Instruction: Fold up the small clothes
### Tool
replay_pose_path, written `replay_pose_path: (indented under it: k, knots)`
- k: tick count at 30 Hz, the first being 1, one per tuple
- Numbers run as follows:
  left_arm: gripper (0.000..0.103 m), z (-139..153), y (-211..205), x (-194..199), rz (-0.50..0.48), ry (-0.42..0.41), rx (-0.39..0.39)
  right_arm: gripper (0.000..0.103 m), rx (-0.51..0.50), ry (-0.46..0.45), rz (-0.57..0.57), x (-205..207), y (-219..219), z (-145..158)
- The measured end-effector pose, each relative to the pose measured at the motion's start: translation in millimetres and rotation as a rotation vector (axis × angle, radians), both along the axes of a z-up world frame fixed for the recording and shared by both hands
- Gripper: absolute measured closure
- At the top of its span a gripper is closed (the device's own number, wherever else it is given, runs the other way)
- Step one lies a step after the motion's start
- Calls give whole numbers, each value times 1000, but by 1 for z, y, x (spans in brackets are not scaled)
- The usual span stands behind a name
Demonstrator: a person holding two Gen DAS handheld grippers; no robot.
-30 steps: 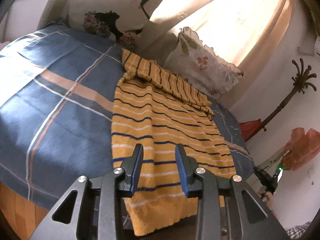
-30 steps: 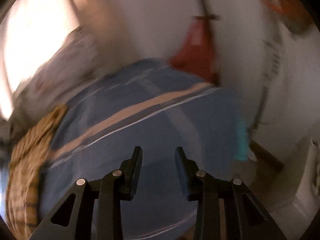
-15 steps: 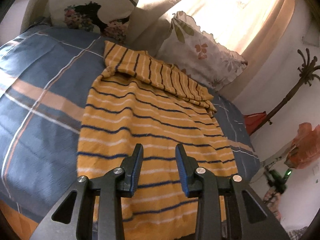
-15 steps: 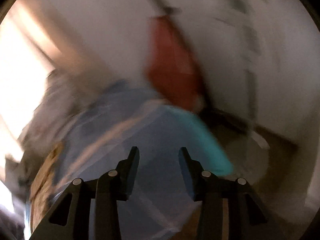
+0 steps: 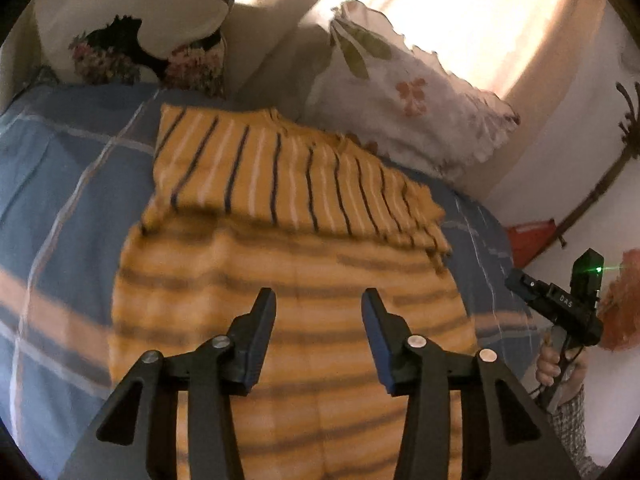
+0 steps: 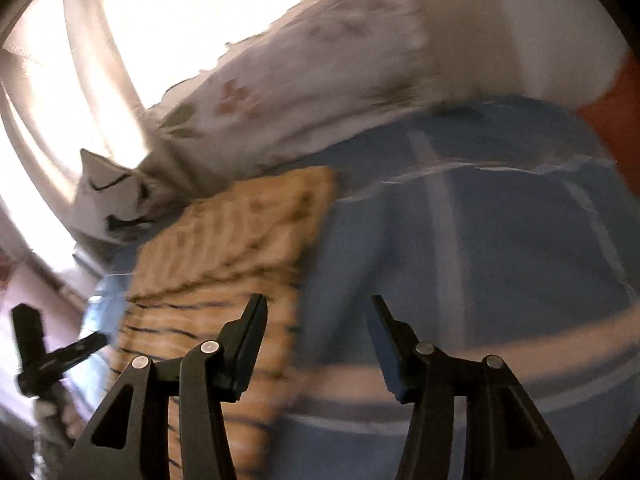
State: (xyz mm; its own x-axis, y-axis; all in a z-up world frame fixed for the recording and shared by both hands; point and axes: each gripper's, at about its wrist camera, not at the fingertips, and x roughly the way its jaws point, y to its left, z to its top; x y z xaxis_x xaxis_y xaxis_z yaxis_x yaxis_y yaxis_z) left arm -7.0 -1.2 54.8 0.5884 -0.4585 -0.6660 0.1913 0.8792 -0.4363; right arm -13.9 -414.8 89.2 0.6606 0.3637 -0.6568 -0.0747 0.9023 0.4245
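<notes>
A yellow garment with dark and white stripes [image 5: 292,280] lies flat on the blue plaid bed cover [image 5: 60,208], its far end folded back toward me. My left gripper [image 5: 318,300] hovers over the garment's near half, its jaws opening with nothing between them. In the right wrist view the same garment [image 6: 240,248] lies left of centre. My right gripper [image 6: 318,308] hangs over its right edge and the bed cover [image 6: 500,260], its jaws opening and empty. The right gripper [image 5: 560,304], held in a hand, also shows at the far right of the left wrist view.
Two floral pillows [image 5: 404,92] [image 5: 132,36] lean against the curtain [image 5: 480,20] behind the garment. A red object [image 5: 532,240] and a coat stand [image 5: 600,184] stand by the wall at the right. The bed's right edge drops off beside them.
My left gripper moved forward over the garment and its jaws widened. My right gripper swung left from the wall and bed edge toward the garment, and its jaws widened too.
</notes>
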Motion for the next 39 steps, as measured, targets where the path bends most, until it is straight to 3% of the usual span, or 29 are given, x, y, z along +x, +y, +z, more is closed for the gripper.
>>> replay_pose_path:
  k: [4,10,14,21,25,31,39]
  knots:
    - [55,2,19,55,55,27,-17,45,-57,46,-1,59,23,-6]
    - [55,-23,60,123,158,99,7,45,-148,85,-55,114,29,-20]
    - [55,-39,90,148,208,139,-60,44,-98,124,-77,128,15,-33]
    - [54,-46,113,177,216,147,-129,44,-56,111,-81,154,14,-32]
    - [54,-48,119,169,213,147,-160,44,-46,102,-61,138,18,-28]
    - [54,-63,116,123,183,188,-172,44,36,156,38,68,25,-42]
    - [53,-65,100,37,115,185,-281,44,305,213,128,-24,34,-66]
